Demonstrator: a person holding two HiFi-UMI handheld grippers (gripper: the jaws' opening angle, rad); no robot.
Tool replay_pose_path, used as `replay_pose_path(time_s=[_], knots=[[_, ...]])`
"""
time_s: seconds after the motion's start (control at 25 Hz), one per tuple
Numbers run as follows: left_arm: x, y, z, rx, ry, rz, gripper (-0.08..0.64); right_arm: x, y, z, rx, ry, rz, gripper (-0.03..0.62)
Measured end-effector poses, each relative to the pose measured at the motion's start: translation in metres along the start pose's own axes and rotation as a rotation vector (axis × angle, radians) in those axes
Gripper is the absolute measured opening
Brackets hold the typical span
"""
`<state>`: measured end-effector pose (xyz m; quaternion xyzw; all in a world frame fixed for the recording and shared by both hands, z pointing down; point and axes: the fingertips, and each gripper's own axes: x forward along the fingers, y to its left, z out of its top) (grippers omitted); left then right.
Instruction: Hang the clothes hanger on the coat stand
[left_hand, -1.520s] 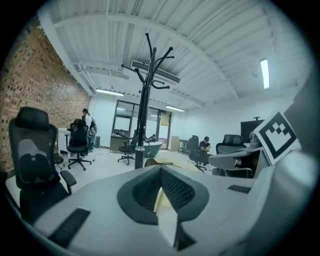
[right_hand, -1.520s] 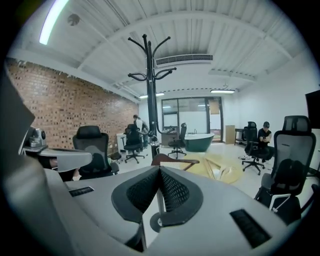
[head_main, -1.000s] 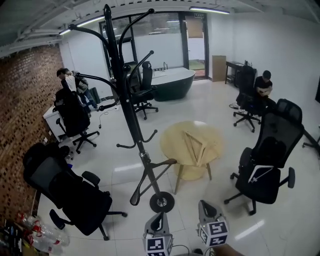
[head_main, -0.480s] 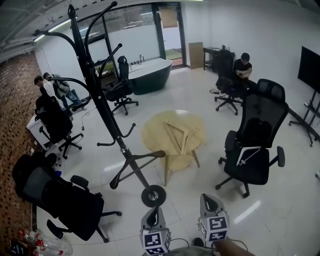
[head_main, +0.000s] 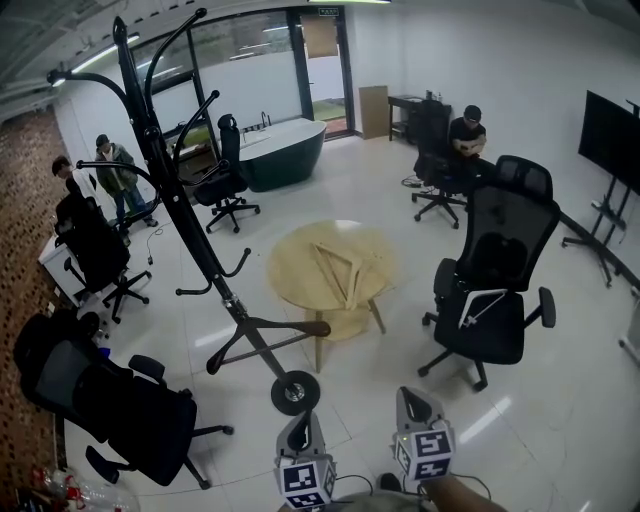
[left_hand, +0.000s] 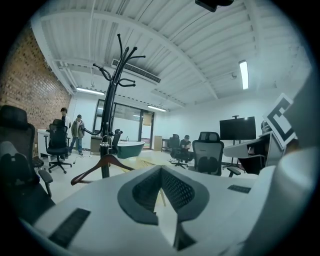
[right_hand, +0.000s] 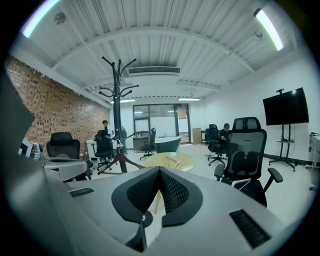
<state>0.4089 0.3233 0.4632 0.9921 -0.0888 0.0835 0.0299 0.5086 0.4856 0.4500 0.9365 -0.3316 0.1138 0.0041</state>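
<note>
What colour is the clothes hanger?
Clothes hanger: reddish brown, clearest in left gripper view.

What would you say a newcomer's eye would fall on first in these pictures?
The tall black coat stand across the head view's left half stands out first, with a brown wooden hanger low on its pole near the round base. Next come the pale round table at the centre and the big black office chair to its right.

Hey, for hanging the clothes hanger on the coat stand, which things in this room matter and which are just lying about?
For the job:
wooden hanger, low against the pole
coat stand
left gripper and right gripper, both shut, empty

Just lying about:
round table
office chair
bathtub
TV screen
</note>
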Motion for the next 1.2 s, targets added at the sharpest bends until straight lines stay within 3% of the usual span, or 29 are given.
replay_pose_path(time_s=[1.2], knots=[[-0.009, 0.006, -0.004, 0.007, -0.003, -0.013, 0.018, -0.003, 0.016, -0.011, -0.014, 0.028, 0.018, 0.000]])
